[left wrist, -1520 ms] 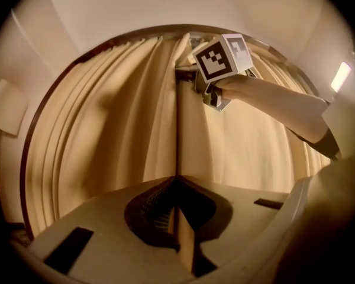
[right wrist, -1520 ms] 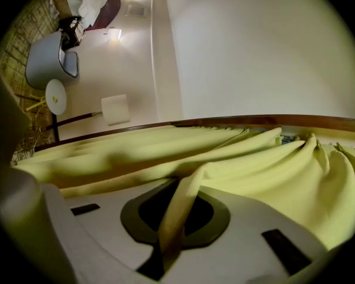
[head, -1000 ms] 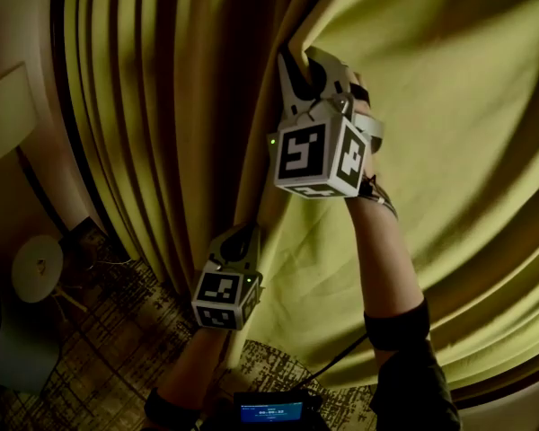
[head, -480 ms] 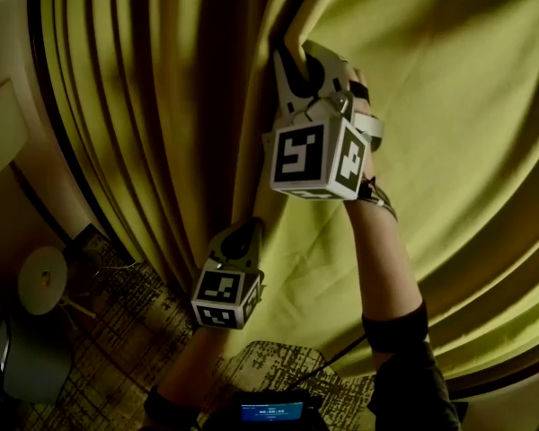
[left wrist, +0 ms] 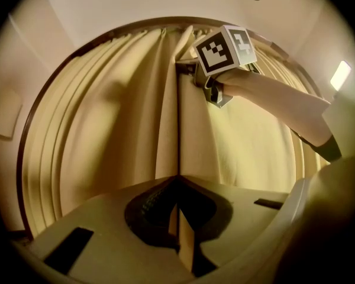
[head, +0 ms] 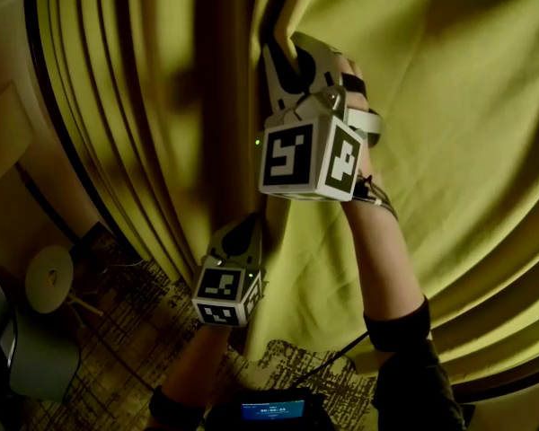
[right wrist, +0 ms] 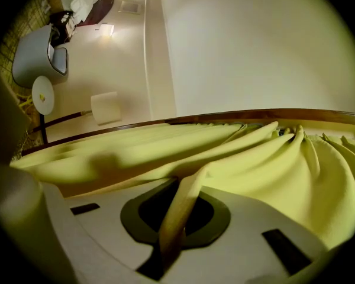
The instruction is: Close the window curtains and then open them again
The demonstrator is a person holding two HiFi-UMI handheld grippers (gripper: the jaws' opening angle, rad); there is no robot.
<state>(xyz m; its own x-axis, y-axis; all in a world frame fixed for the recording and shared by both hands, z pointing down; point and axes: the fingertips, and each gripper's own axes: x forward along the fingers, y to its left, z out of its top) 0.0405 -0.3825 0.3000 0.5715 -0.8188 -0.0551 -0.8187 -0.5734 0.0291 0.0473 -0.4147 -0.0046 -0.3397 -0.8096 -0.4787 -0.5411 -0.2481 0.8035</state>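
Observation:
A yellow-green curtain (head: 449,151) hangs stretched across the right of the head view, and a pleated panel (head: 144,106) hangs at the left. My right gripper (head: 283,50) is high up, shut on the stretched curtain's leading edge. Lower down, my left gripper (head: 245,229) is shut on the same edge. In the left gripper view the jaws (left wrist: 178,185) pinch a thin strip of cloth where the two panels meet, with the right gripper's marker cube (left wrist: 225,49) above. In the right gripper view a fold of curtain (right wrist: 254,152) runs into the shut jaws (right wrist: 180,188).
A round white side table (head: 49,278) and a grey chair (head: 36,357) stand on patterned carpet (head: 153,330) at the lower left. A pale wall panel (head: 0,133) sits left of the curtains. A device with a blue screen (head: 269,411) shows at the bottom edge.
Both grippers have carried the curtain edge a little to the left, toward the pleated panel. Both grips are unchanged.

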